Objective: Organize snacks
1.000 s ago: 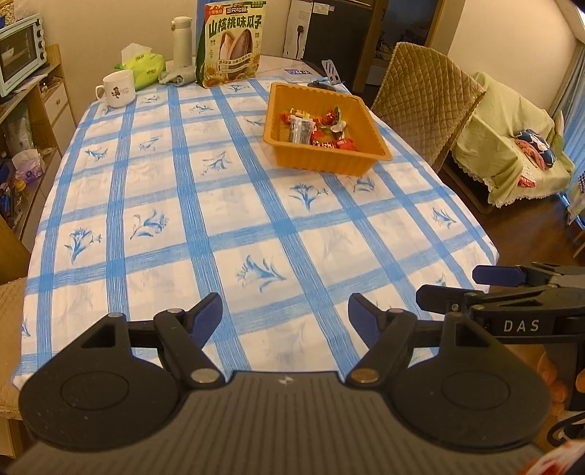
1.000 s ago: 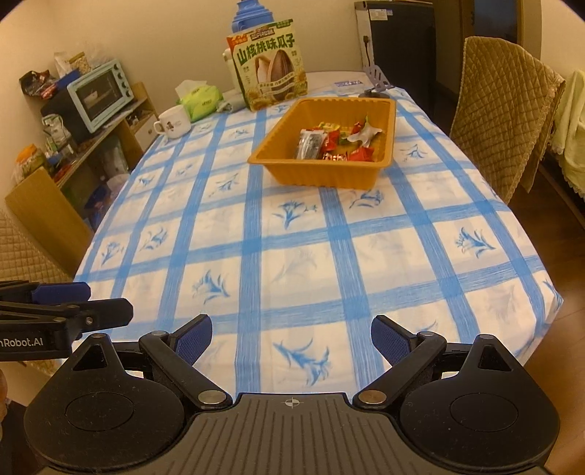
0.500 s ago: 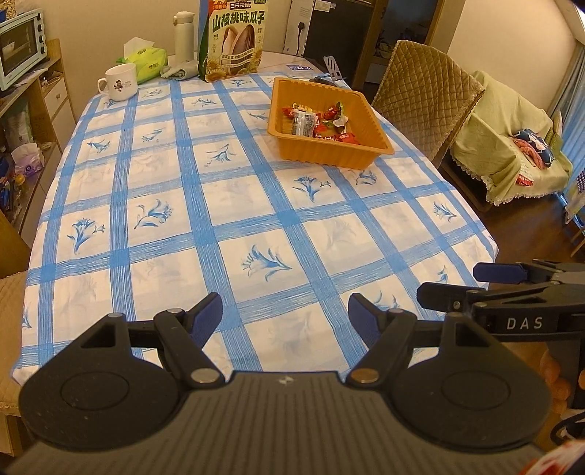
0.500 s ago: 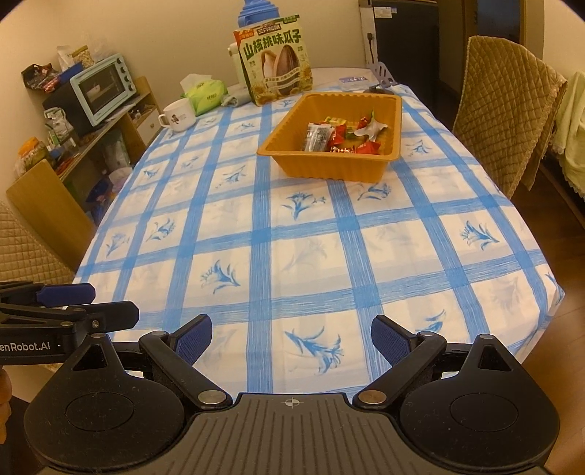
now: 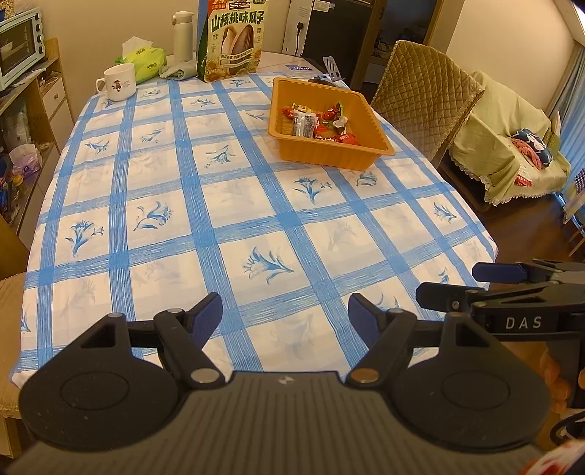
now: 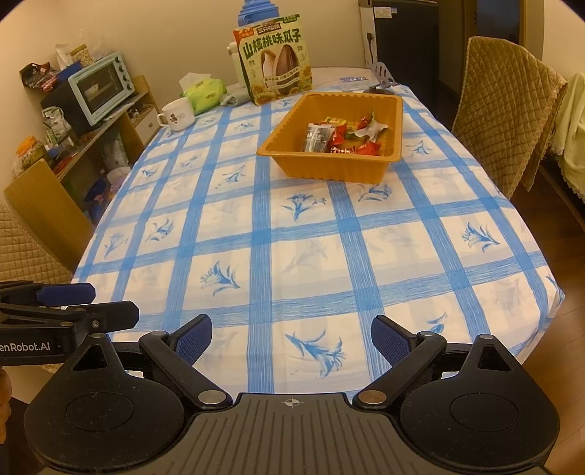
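Note:
An orange tray (image 5: 329, 158) (image 6: 336, 168) stands on the far right part of the blue-checked table and holds several wrapped snacks (image 5: 317, 124) (image 6: 342, 137). A tall bag of sunflower seeds (image 5: 234, 40) (image 6: 276, 62) stands upright behind it at the table's far end. My left gripper (image 5: 286, 310) hovers open over the near table edge with nothing between its fingers. My right gripper (image 6: 291, 329) is also open and empty, level with it on its right. Each appears side-on in the other's view: the right gripper (image 5: 448, 281), the left gripper (image 6: 115, 301). Both are far from the tray.
A white mug (image 5: 119, 82) (image 6: 179, 115), a green tissue pack (image 5: 144, 62) and a white flask (image 5: 182, 34) sit at the far left end. A shelf with a toaster oven (image 6: 100, 86) lines the left wall. A quilted chair (image 5: 420, 98) (image 6: 504, 120) stands right of the table.
Both views have shifted only slightly. Both grippers stay open and empty over the near table edge.

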`<move>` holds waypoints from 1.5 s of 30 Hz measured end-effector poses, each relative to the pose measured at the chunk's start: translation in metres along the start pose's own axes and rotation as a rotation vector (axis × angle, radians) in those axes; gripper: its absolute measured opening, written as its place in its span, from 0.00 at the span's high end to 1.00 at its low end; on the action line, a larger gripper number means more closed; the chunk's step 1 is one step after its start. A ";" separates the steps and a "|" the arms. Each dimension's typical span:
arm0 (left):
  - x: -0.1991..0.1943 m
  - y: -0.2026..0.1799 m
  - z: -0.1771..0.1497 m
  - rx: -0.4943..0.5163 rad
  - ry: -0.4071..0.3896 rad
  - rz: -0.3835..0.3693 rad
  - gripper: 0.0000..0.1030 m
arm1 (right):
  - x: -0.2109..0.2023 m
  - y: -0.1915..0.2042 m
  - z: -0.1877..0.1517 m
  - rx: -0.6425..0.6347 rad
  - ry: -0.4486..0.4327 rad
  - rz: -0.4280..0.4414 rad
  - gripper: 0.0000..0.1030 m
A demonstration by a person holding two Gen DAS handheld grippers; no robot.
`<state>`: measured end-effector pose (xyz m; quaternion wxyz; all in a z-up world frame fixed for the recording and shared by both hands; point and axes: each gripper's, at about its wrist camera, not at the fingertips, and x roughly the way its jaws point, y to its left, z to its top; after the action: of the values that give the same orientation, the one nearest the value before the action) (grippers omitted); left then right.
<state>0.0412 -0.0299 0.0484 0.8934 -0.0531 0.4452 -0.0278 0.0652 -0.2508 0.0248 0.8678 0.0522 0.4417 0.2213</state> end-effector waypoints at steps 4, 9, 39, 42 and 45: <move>0.000 0.000 0.000 -0.001 0.001 0.000 0.28 | 0.001 0.000 0.001 0.000 0.000 0.000 0.09; 0.000 0.001 0.000 -0.001 0.001 -0.001 0.28 | 0.001 0.001 0.001 0.000 0.001 -0.001 0.09; 0.002 0.002 0.002 -0.001 0.001 -0.002 0.28 | 0.002 0.001 0.003 0.000 0.002 -0.002 0.09; 0.002 0.002 0.002 -0.001 0.001 -0.002 0.28 | 0.003 0.001 0.004 0.001 0.002 -0.002 0.09; 0.002 0.002 0.003 -0.002 0.001 -0.002 0.28 | 0.003 0.001 0.004 0.002 0.003 -0.002 0.09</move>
<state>0.0447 -0.0282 0.0479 0.8931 -0.0542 0.4456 -0.0282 0.0696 -0.2485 0.0249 0.8673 0.0520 0.4433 0.2202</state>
